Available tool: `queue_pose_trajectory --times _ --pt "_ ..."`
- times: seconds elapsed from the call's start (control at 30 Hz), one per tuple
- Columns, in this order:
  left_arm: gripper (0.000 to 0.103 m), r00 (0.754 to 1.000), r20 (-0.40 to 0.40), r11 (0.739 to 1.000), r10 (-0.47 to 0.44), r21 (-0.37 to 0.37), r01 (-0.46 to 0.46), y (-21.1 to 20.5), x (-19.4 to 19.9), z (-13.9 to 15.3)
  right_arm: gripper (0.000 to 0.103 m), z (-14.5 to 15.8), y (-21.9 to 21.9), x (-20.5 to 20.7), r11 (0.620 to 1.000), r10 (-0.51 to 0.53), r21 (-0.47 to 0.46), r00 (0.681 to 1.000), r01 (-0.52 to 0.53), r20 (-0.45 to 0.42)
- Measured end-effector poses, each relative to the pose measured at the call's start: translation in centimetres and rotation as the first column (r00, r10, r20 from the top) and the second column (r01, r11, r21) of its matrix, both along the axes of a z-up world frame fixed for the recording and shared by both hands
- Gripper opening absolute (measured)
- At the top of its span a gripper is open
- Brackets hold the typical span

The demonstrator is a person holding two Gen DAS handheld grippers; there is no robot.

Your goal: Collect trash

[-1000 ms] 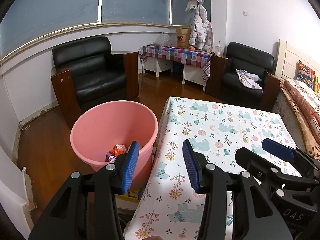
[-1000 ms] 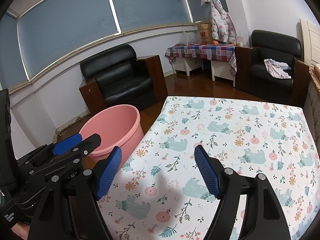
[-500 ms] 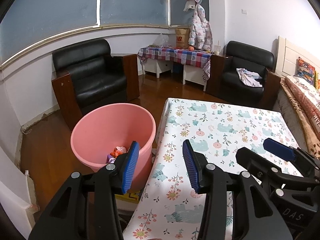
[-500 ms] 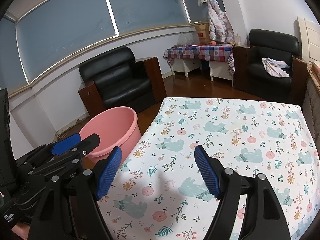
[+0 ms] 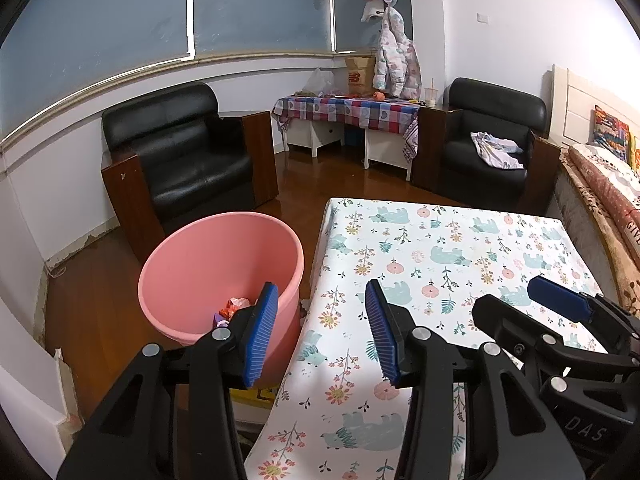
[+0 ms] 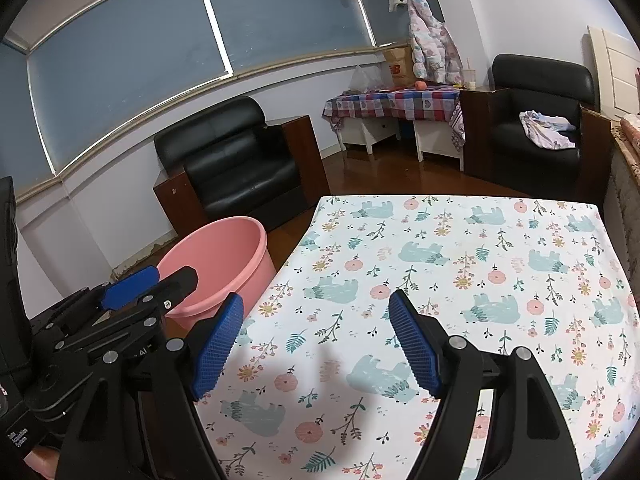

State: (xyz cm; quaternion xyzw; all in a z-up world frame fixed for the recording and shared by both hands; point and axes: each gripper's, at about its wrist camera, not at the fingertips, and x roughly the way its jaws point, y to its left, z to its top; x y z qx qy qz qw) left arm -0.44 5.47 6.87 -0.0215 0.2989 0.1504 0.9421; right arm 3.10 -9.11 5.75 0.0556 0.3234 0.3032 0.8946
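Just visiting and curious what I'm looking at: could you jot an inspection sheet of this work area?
Surface: table with a bear-and-flower cloth, nothing on it.
Job's things: pink bin on the floor left of the table, trash in its bottom.
Clutter: nothing seen on the table.
Grippers: left claw and right claw, both open and empty.
Cables: nothing seen.
Surroundings: two black armchairs, checked side table, jacket hanging on the wall.

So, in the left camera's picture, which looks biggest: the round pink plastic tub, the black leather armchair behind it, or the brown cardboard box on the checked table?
As they look:
1. black leather armchair and round pink plastic tub: alike, and the tub is nearer, so unranked
2. brown cardboard box
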Motion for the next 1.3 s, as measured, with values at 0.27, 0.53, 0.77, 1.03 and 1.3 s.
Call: queue_pose_trajectory --times 0.27,0.53,0.77,1.03,1.3 --pt "0.046 1.0 0.002 1.0 -0.019 0.002 0.019 -0.6 0.6 0.3 0.074 0.5 -0.3 -1.3 0.998 -0.052 -0.019 0.996 0.053 0.066" --pt "0.046 0.998 0.019 0.998 -0.068 0.014 0.068 -1.3 1.5 0.8 0.074 1.8 -1.7 -1.8 0.99 -0.131 -0.035 0.981 0.137 0.14" --pt "0.046 0.993 0.024 0.993 -0.118 0.012 0.118 -2.5 2.7 0.7 0.074 1.6 -2.9 -1.4 0.983 -0.172 -0.041 0.977 0.179 0.126" --pt "0.046 0.987 0.015 0.987 -0.159 0.014 0.158 -3.3 3.8 0.2 0.074 0.9 -3.6 -0.9 0.978 -0.2 -0.046 0.974 0.206 0.101" --pt "0.046 0.98 0.0 0.979 -0.199 -0.031 0.199 -3.6 5.0 -0.5 0.074 0.5 -4.0 -0.5 0.974 -0.218 -0.043 0.972 0.222 0.091"
